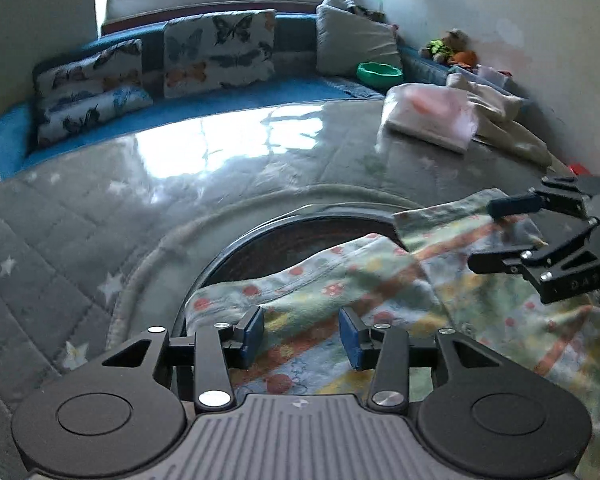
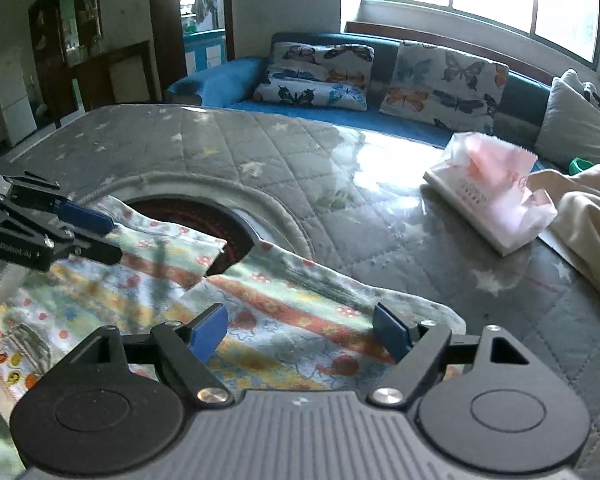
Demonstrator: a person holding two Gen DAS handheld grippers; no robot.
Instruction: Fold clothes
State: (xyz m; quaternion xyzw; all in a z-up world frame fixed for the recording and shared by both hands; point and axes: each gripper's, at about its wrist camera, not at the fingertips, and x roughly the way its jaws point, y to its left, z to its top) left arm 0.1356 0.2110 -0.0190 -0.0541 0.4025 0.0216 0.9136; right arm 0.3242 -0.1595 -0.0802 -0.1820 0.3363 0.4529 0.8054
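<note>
One soft patterned garment (image 2: 260,320), striped and dotted in pastel colours, lies rumpled on a grey quilted star-print table cover (image 2: 260,152), partly over a round dark opening (image 2: 228,240). Left gripper (image 1: 302,338): blue pads parted, over the cloth, nothing held. Right gripper (image 2: 300,334): fingers wide apart, low above the garment, empty.

Left wrist camera sits low behind its own fingers, close above the patterned garment (image 1: 340,280), facing the butterfly cushions (image 1: 220,50) under the window. Right wrist camera sits equally low and close, facing the same cushions (image 2: 440,84) from further right. Both views share the garment (image 2: 260,300), quilted cover (image 1: 100,216) and tissue pack (image 2: 496,196).
</note>
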